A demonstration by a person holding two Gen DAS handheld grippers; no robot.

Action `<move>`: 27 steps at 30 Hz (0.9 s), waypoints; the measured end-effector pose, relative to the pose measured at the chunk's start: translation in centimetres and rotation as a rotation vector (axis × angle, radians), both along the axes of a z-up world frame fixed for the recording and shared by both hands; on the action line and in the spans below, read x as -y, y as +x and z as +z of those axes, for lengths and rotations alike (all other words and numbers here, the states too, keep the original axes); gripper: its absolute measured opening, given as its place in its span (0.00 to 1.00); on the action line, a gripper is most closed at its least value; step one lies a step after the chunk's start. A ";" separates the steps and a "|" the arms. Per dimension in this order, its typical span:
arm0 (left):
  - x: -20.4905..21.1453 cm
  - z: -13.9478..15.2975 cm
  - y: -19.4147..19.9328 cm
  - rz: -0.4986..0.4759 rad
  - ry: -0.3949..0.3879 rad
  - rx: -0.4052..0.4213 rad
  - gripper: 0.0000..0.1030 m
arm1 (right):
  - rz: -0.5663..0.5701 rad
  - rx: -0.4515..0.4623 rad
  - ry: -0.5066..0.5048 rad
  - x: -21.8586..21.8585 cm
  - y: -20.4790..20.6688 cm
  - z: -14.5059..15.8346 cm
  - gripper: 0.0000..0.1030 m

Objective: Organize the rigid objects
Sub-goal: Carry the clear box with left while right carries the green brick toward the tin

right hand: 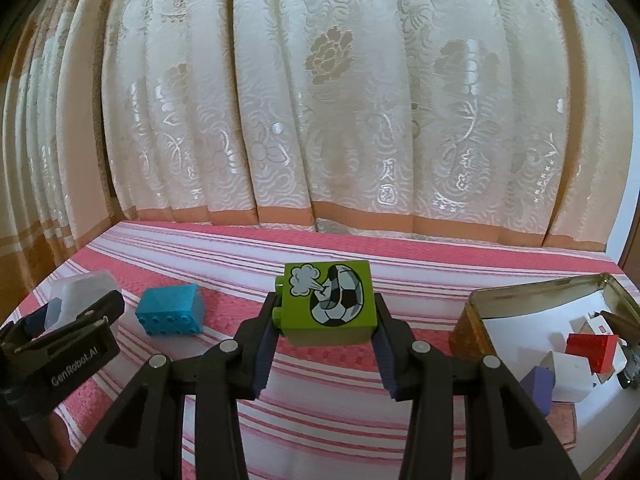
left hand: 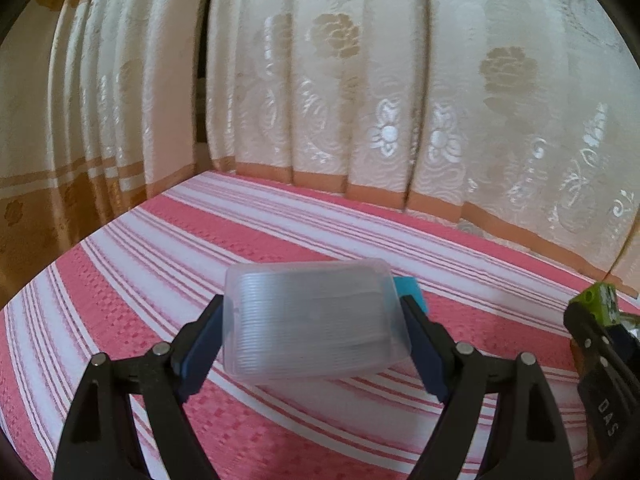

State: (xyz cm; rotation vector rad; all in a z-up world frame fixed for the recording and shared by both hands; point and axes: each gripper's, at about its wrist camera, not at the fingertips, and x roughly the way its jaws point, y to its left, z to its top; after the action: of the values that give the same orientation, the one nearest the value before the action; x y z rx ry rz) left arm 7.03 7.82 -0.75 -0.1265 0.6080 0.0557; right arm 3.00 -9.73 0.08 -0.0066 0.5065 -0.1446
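My left gripper (left hand: 312, 312) is shut on a clear ribbed plastic box (left hand: 314, 320) and holds it tilted above the striped cloth; it also shows at the left of the right wrist view (right hand: 82, 300). My right gripper (right hand: 326, 308) is shut on a green brick (right hand: 328, 300) with a football picture, held above the cloth; that brick shows at the right edge of the left wrist view (left hand: 596, 304). A blue brick (right hand: 172, 310) lies on its side on the cloth between the two grippers, partly hidden behind the box in the left wrist view (left hand: 410, 290).
An open metal tin (right hand: 480, 320) at the right holds red, white and purple blocks. A pink and white striped cloth (right hand: 320, 400) covers the surface. A cream patterned curtain (right hand: 340, 120) hangs along the back edge.
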 end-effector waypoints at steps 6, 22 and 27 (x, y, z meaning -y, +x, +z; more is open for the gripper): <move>1.5 0.4 -1.0 -0.037 -0.005 0.029 0.82 | -0.016 0.006 0.018 1.0 -0.4 0.3 0.45; 6.3 1.2 -3.5 -0.144 -0.012 0.081 0.82 | -0.061 0.030 0.063 4.4 -2.7 1.1 0.45; 7.8 1.4 -4.3 -0.179 -0.012 0.092 0.82 | -0.071 0.042 0.073 5.5 -3.6 1.5 0.45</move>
State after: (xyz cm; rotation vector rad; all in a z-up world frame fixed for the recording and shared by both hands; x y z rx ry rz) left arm 2.71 0.04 0.63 -0.0848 0.5261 -0.1267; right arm -0.59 -15.20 1.58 0.0854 0.4701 -0.1954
